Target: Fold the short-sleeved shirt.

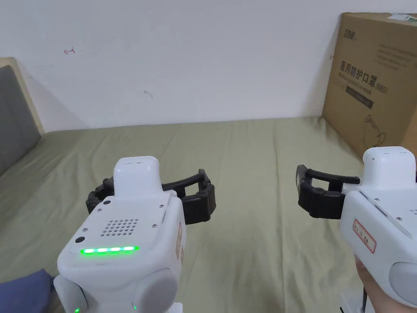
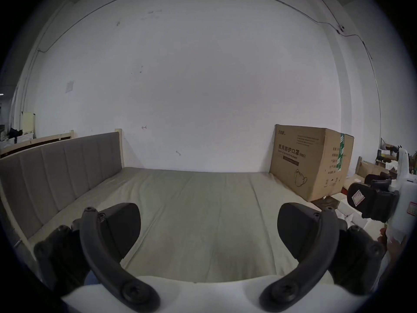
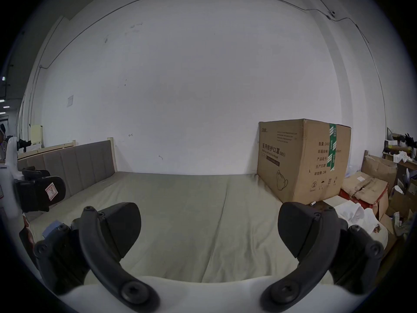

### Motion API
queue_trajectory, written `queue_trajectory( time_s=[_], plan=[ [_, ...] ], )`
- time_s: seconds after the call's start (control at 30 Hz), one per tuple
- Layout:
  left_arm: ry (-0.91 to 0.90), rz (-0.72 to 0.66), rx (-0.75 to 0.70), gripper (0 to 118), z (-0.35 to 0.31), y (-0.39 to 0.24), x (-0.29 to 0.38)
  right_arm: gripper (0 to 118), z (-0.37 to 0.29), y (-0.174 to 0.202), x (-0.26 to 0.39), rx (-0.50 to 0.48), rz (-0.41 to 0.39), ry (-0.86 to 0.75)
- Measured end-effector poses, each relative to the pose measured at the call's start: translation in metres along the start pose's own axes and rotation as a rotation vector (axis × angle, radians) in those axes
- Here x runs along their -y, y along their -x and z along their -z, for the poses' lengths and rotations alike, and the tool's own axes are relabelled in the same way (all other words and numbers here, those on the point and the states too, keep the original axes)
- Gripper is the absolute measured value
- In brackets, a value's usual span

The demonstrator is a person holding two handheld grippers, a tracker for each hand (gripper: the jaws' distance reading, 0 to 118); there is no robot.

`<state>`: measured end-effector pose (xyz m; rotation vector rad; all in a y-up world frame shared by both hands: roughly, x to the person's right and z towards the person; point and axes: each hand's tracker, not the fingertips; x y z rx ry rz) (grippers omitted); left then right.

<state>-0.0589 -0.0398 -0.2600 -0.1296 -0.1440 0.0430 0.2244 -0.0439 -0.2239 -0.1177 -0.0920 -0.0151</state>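
Observation:
A piece of blue cloth [image 1: 20, 291] lies at the bed's near left corner, mostly cut off by the frame edge; I cannot tell its shape. A sliver of the blue cloth [image 3: 52, 227] also peeks out behind the left jaw in the right gripper view. My left gripper [image 1: 148, 191] hovers above the olive sheet [image 1: 252, 163], open with nothing between its jaws [image 2: 208, 216]. My right gripper [image 1: 360, 185] is held level with it to the right, a hand on its handle. It is open and empty too [image 3: 208, 216].
A large cardboard box [image 1: 374, 81] stands at the bed's far right corner against the white wall. A grey padded headboard [image 1: 12, 114] runs along the left side. Boxes and white bags [image 3: 361, 214] are piled past the bed's right edge.

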Motion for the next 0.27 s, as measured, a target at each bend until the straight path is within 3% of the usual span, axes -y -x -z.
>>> queue_trajectory(
  time_s=[0.27],
  plan=[
    [0.071, -0.032, 0.040, 118, 0.008, 0.002, 0.016, 118, 0.005, -0.001, 0.005, 0.001, 0.021, 0.032]
  ],
)
